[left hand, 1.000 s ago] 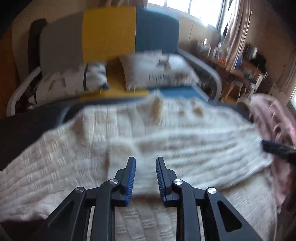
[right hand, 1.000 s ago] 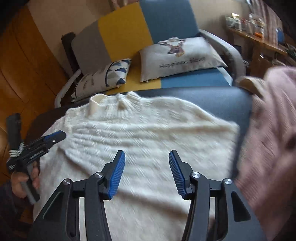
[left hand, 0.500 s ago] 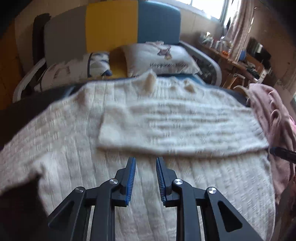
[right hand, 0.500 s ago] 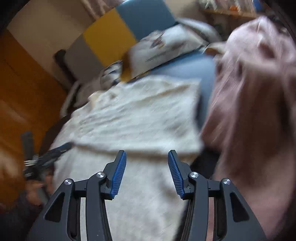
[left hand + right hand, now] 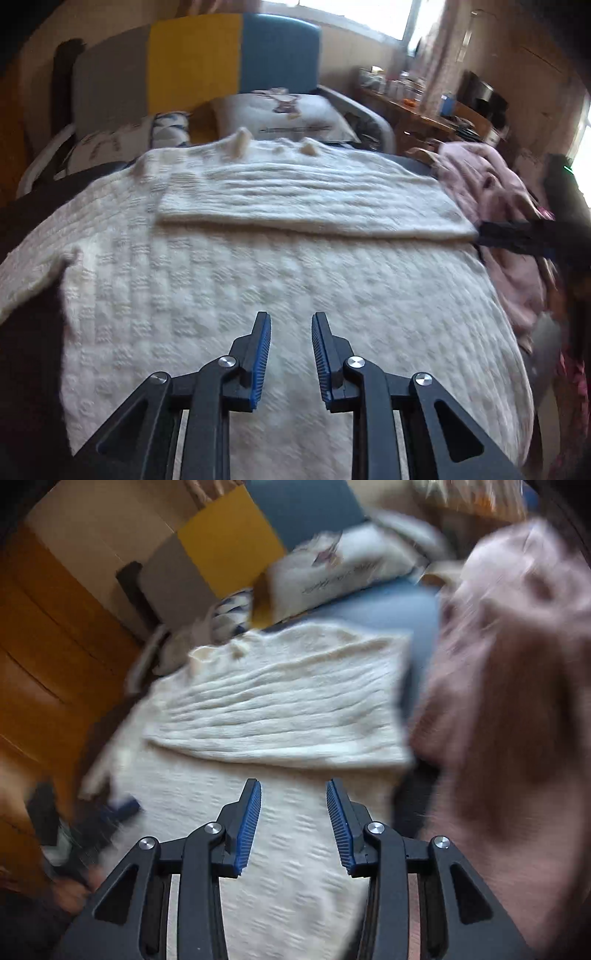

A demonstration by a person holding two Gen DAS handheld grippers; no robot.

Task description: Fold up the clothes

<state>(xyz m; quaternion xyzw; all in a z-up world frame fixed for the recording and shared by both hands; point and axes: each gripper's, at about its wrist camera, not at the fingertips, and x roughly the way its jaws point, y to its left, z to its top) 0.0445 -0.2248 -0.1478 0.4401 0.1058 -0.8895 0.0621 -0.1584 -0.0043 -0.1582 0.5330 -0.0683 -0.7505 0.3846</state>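
A cream knit sweater (image 5: 258, 280) lies flat on a dark surface, collar (image 5: 242, 142) at the far end. One sleeve (image 5: 303, 206) is folded across the chest. My left gripper (image 5: 290, 318) hovers over the lower body of the sweater, its jaws a narrow gap apart with nothing between them. My right gripper (image 5: 292, 787) hangs above the sweater (image 5: 280, 834) just below the folded sleeve (image 5: 280, 716); its jaws are closing and hold nothing. The right gripper's tip (image 5: 517, 236) also shows at the sweater's right edge in the left wrist view.
A pile of pink clothes (image 5: 495, 206) (image 5: 517, 701) borders the sweater on the right. Beyond it stands a grey, yellow and blue sofa (image 5: 195, 62) with two cushions (image 5: 288, 114). A cluttered wooden desk (image 5: 424, 110) is at the back right. The blurred left gripper (image 5: 107, 816) shows in the right wrist view.
The left gripper has drawn back from the folded sleeve toward the hem. The right gripper has swung toward the sweater's right edge and rolled, and its jaws have narrowed.
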